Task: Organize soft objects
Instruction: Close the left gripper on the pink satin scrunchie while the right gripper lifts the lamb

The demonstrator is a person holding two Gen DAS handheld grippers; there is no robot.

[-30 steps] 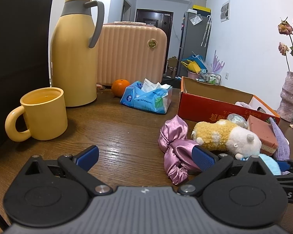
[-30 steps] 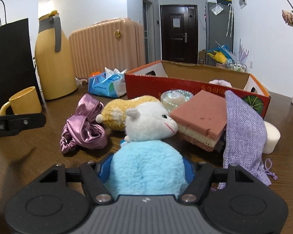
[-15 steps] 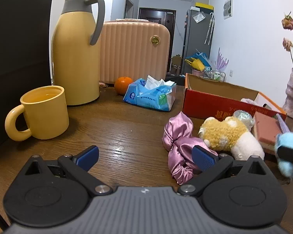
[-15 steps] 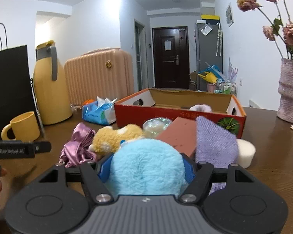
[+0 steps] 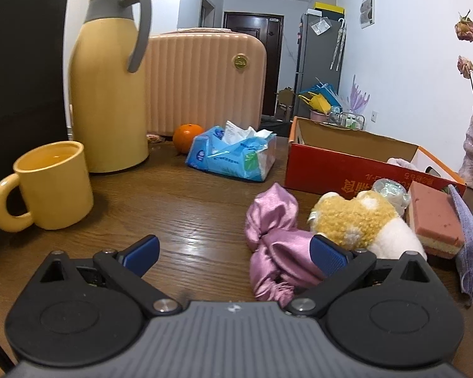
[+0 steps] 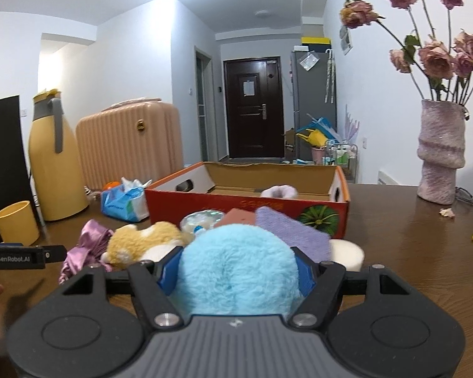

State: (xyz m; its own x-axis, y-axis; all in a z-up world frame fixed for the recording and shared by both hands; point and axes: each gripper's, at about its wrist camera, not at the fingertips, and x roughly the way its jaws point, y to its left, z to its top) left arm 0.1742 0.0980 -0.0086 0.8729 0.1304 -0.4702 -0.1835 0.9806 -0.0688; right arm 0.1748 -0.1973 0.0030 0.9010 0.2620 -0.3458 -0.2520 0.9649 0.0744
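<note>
My right gripper is shut on a fluffy light-blue plush and holds it above the table, in front of the open red cardboard box. A pale furry item lies inside the box. My left gripper is open and empty, low over the wood table. Just ahead of its right finger lie a pink satin scrunchie and a yellow-and-white plush toy. Beside them are a pink sponge and a purple cloth.
A yellow mug, a yellow thermos jug, an orange and a blue tissue pack stand at the left and back. A pink vase with dried roses stands at the right. A white round sponge lies by the purple cloth.
My right gripper has risen with the blue plush, from table level beside the toys to above them, facing the box. The left gripper has shifted only slightly.
</note>
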